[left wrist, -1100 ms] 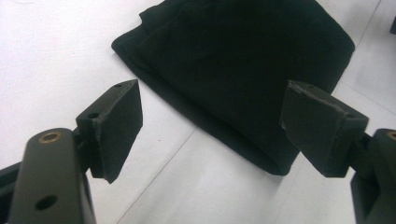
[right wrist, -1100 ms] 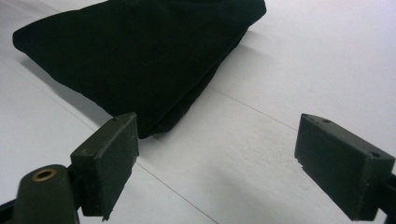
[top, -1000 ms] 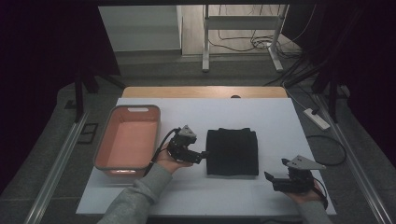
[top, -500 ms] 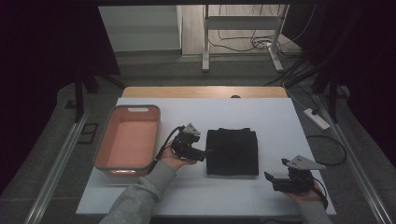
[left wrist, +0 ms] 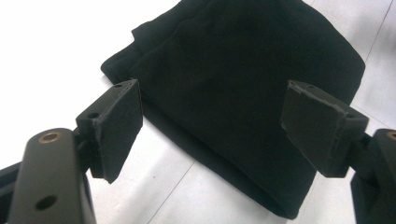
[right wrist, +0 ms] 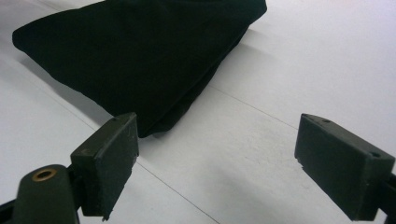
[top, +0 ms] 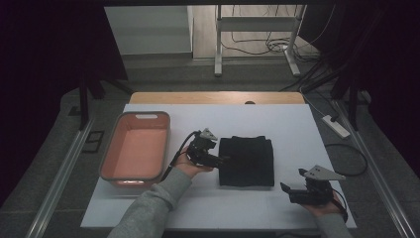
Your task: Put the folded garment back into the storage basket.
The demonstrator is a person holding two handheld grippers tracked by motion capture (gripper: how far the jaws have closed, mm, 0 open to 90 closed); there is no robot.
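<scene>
**Currently: folded black garment at table centre, both grippers open**

Centrally on the white table (top: 148,208), a folded black garment (top: 246,160) is laid flat as a near-square block. Its slightly longer axis is aligned from 12 to 6 o'clock in the high view. A layered, stepped edge is seen along the 12 o'clock side, and its 6 o'clock edge is straight.

The left gripper (top: 220,159) is held at the garment's 9 o'clock edge, with its jaws directed toward 3 o'clock. In the left gripper view the jaws are spread wide, with the garment's near edge (left wrist: 243,93) lying between and beyond them; nothing is gripped, and contact with the cloth cannot be confirmed.

The right gripper (top: 286,191) is positioned at 4 o'clock from the garment, near but apart from it, jaws directed toward 9 o'clock. Its jaws are likewise spread wide and nothing is held; a garment corner (right wrist: 140,56) is seen ahead of them.

An orange bin (top: 111,163) is placed at 9 o'clock from the left gripper.
</scene>
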